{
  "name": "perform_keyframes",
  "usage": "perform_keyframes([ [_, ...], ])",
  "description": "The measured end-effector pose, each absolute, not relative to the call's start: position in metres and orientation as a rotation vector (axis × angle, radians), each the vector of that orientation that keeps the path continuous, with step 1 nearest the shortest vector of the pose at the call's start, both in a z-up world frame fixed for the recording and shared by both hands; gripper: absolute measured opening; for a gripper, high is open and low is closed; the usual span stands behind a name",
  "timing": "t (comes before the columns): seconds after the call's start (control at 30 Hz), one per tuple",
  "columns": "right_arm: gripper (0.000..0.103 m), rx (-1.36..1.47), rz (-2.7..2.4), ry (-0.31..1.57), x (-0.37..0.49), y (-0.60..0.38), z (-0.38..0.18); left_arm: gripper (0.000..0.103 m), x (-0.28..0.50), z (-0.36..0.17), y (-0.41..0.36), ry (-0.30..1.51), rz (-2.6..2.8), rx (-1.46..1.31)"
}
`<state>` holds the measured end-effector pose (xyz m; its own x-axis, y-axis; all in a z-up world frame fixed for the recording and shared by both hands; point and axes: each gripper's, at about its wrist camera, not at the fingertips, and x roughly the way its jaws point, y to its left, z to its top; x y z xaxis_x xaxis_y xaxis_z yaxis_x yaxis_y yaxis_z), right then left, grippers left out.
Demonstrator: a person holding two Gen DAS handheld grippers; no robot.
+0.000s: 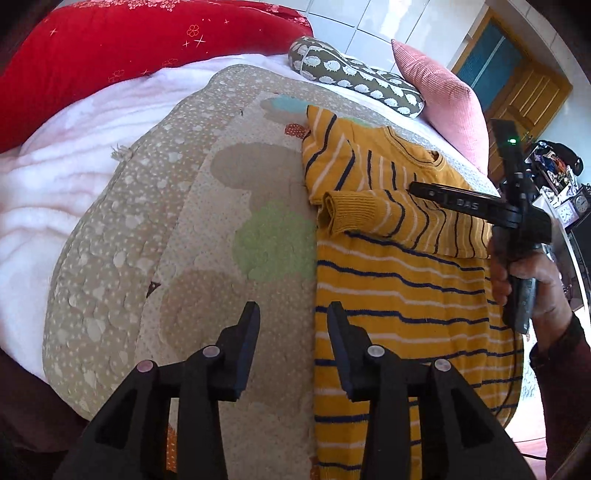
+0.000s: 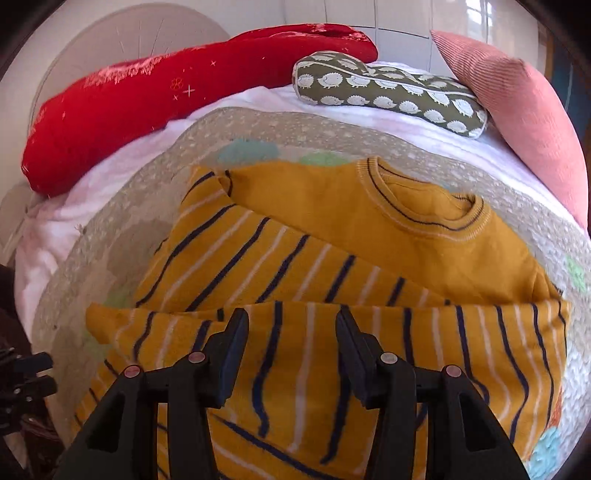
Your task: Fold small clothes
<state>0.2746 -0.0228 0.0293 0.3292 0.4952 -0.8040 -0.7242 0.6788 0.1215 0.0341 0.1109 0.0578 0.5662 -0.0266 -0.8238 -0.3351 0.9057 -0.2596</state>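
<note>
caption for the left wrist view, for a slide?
Open left tool hovers at the edge of a striped yellow sweater on a quilted mat; right tool over its folded sleeve.

One mustard-yellow knit sweater with navy and white stripes [image 2: 332, 236]; one beige quilted mat with white dots [image 1: 155, 206]; one red patterned cushion [image 2: 155, 107]; one olive hedgehog-print bolster pillow [image 2: 391, 92]; one pink ribbed cushion [image 2: 524, 122]; one white fleece blanket [image 1: 48, 173].

Bright, soft daylight throughout, strongest from the far right. Glare washing out the white blanket [image 1: 44, 177] on the left and the far wall tiles [image 2: 406, 18]. Only faint shadows beneath the striped sweater [image 2: 332, 258]. Heavy fisheye bending with dark vignette corners. Slight motion blur across the right wrist view; sharper in the left.
</note>
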Motion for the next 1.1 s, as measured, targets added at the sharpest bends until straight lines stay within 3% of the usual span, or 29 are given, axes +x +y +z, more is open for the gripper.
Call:
perform_keyframes([
  [0.27, 0.057, -0.392, 0.840, 0.926, 0.268, 0.001, 0.005, 0.037, 0.017, 0.052, 0.117, 0.938, 0.184, -0.441],
  [0.43, 0.057, -0.337, 0.989, 1.040, 0.251, -0.011, 0.014, 0.042, 0.009, 0.048, 0.124, 0.925, 0.180, -0.474],
  [0.53, 0.057, -0.453, 1.063, 1.075, 0.230, -0.004, 0.018, 0.042, 0.007, 0.046, 0.126, 0.922, 0.178, -0.486],
  [0.63, 0.057, -0.546, 1.029, 0.993, 0.217, 0.007, 0.029, 0.042, 0.002, 0.047, 0.126, 0.914, 0.179, -0.487],
  [0.87, 0.057, -0.446, 1.021, 0.935, 0.214, 0.035, 0.034, 0.044, -0.010, 0.050, 0.128, 0.901, 0.174, -0.497],
  [1.03, 0.057, -0.605, 1.039, 0.919, 0.196, 0.064, 0.013, 0.044, -0.015, 0.043, 0.134, 0.910, 0.173, -0.537],
  [1.1, 0.028, -0.622, 1.040, 0.897, 0.186, 0.062, 0.014, 0.044, -0.018, 0.042, 0.135, 0.908, 0.173, -0.543],
])
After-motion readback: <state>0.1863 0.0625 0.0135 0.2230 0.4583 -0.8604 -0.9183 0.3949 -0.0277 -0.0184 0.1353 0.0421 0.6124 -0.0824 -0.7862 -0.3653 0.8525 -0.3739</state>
